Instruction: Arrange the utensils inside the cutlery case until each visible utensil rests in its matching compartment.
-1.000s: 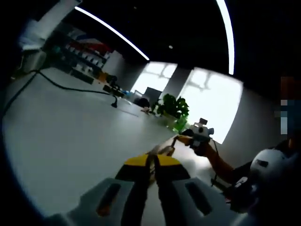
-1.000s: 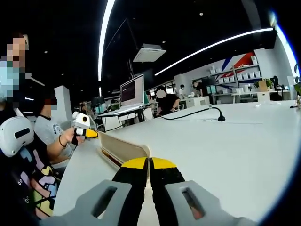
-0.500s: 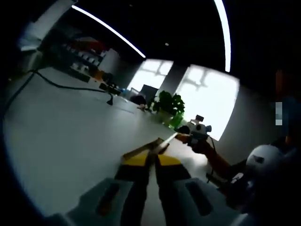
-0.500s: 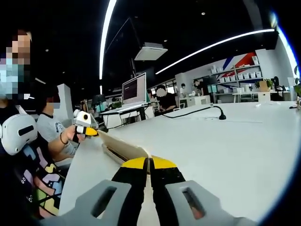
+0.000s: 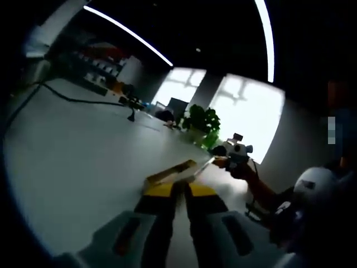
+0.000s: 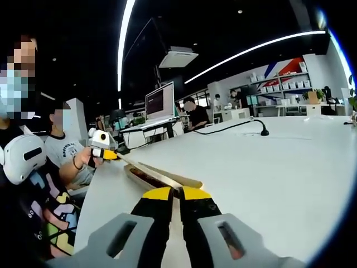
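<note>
Cutlery case [image 6: 162,176] lies on the white bench [image 6: 268,167] between both tongs, long axis running from right tongs [image 6: 174,194] to left tongs [image 6: 109,156]. Each pair touches one end; both pairs' jaws are pressed together at the case ends, appar. pinching the rim. Case sits low and near flat; contents not legible. In left gripper view: left tongs [image 5: 178,190], case [image 5: 173,172], right tongs [image 5: 218,162]. Bench carries a black cable [image 6: 234,129]. Open-plan office w/ shelving, monitor [image 6: 159,102], plant [image 5: 199,123], seated people.

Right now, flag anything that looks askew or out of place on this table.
The flat wooden cutlery case is held between both grippers on the white table, one end at each; it looks tipped rather than flat. No utensils can be made out. Nothing looks spilled.
</note>
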Demonstrator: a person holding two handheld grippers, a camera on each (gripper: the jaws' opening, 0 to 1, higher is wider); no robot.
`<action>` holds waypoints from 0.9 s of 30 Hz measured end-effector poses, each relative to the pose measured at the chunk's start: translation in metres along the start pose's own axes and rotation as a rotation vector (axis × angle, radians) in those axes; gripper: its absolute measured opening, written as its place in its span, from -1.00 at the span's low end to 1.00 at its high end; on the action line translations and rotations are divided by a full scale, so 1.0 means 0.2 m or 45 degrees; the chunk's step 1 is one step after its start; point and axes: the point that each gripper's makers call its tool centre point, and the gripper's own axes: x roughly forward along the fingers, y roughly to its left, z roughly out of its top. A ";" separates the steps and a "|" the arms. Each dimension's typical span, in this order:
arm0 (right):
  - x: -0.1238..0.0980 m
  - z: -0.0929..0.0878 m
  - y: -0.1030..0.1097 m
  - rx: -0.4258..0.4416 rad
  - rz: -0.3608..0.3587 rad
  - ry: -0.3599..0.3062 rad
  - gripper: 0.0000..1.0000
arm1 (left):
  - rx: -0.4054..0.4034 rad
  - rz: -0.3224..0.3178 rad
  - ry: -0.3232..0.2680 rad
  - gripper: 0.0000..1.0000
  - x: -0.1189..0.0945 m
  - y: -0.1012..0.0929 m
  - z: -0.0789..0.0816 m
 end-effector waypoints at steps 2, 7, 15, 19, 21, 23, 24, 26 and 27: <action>0.00 -0.01 0.00 0.009 0.003 0.006 -0.91 | -0.003 0.002 0.004 -0.85 0.00 0.00 -0.01; 0.02 -0.04 0.01 0.054 0.030 0.038 -0.87 | -0.007 0.003 0.055 -0.88 0.01 0.01 -0.05; 0.02 -0.06 0.04 0.189 0.092 0.067 -0.75 | -0.018 -0.015 0.072 -0.87 0.03 0.00 -0.06; 0.00 -0.06 0.05 0.299 0.120 0.046 -0.71 | -0.022 -0.025 0.071 -0.87 0.03 -0.01 -0.06; -0.01 -0.06 0.04 0.306 0.111 0.040 -0.68 | -0.019 -0.030 0.071 -0.86 0.03 -0.02 -0.06; -0.01 -0.06 0.03 0.315 0.089 0.045 -0.65 | -0.022 -0.031 0.077 -0.86 0.03 -0.02 -0.07; -0.02 -0.07 0.02 0.328 0.080 0.048 -0.65 | -0.023 -0.029 0.083 -0.86 0.03 -0.02 -0.07; -0.02 -0.07 0.01 0.392 0.078 0.054 -0.63 | -0.025 -0.031 0.093 -0.86 0.04 -0.03 -0.08; -0.02 -0.07 0.01 0.444 0.080 0.045 -0.62 | -0.028 -0.037 0.101 -0.86 0.03 -0.04 -0.09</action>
